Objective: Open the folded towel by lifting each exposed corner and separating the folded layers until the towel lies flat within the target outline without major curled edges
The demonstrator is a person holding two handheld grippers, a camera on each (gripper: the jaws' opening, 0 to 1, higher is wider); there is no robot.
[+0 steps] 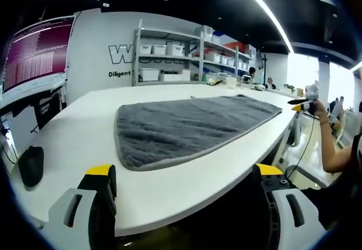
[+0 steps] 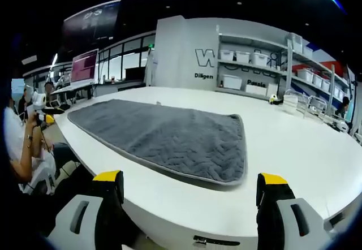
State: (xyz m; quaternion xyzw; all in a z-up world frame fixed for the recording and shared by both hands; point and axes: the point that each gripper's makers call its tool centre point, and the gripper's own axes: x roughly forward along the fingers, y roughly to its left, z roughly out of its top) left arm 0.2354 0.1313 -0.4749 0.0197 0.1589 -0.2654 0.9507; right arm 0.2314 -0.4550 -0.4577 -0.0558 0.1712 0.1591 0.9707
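Towel (image 1: pixel 192 126) spread flat on white table (image 1: pixel 85 125), grey, with a paler hem.

Left gripper (image 1: pixel 186 176) and right gripper (image 2: pixel 189 183) both spread wide, holding nothing, hovering just off the table's near edge, short of the towel. Shelves (image 1: pixel 186 57) with white bins beyond the table; person's hand (image 1: pixel 318 107) at right.

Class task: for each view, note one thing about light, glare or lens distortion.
Left gripper view: ceiling light strip glares, windows at right blow out, white table edge bows. Right gripper view: evenly lit, gray towel sharp, straight shelving leans and curves.
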